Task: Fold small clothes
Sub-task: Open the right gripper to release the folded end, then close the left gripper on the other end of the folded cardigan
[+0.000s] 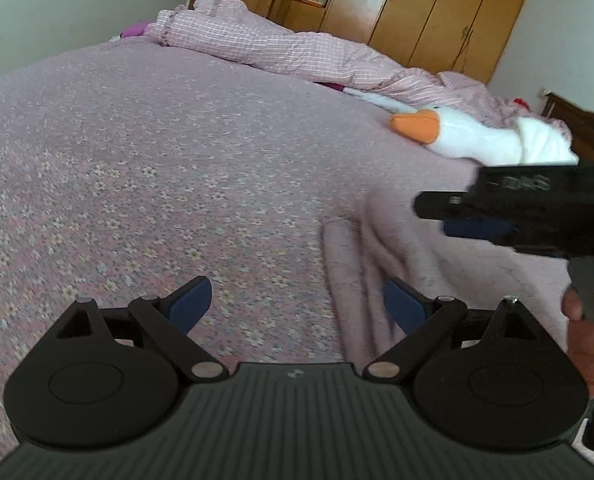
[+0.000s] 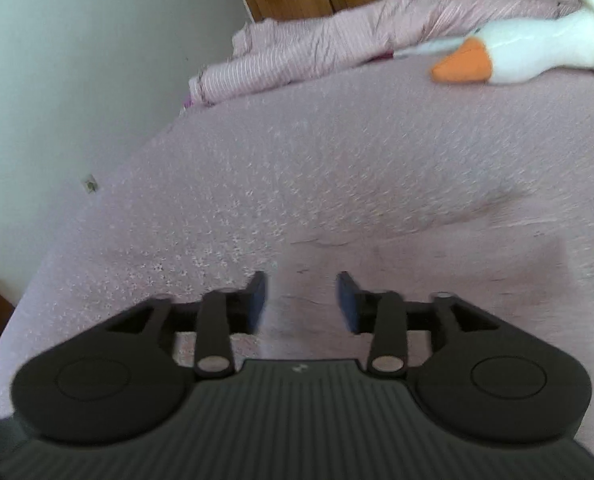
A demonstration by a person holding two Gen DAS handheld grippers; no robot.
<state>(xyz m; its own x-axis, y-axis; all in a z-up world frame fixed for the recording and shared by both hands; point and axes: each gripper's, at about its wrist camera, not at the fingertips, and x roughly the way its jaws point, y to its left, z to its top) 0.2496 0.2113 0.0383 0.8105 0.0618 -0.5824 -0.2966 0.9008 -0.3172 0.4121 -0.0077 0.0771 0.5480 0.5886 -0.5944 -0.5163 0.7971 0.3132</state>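
both your claws gape empty: left gripper (image 1: pixel 297 304), right gripper (image 2: pixel 301 300). the pale pink garment (image 1: pixel 377 248) lies lower right, blending into the floral bedspread (image 1: pixel 137 160); you could pinch both.

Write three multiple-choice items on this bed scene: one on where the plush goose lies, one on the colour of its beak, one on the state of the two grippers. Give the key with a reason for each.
1. Where does the plush goose lie?
A. on the floor
B. on the bed, beside the bunched pink duvet
C. inside the wardrobe

2. What colour is its beak?
A. orange
B. black
C. green

3. How do the left gripper and the right gripper stand?
A. both shut on cloth
B. one open, one shut
C. both open, holding nothing

Key: 1 B, the goose rests on the floral bedspread next to the duvet. 2 A, the beak shows orange in both views. 3 C, each wrist view shows a gap between the blue pads with nothing held.
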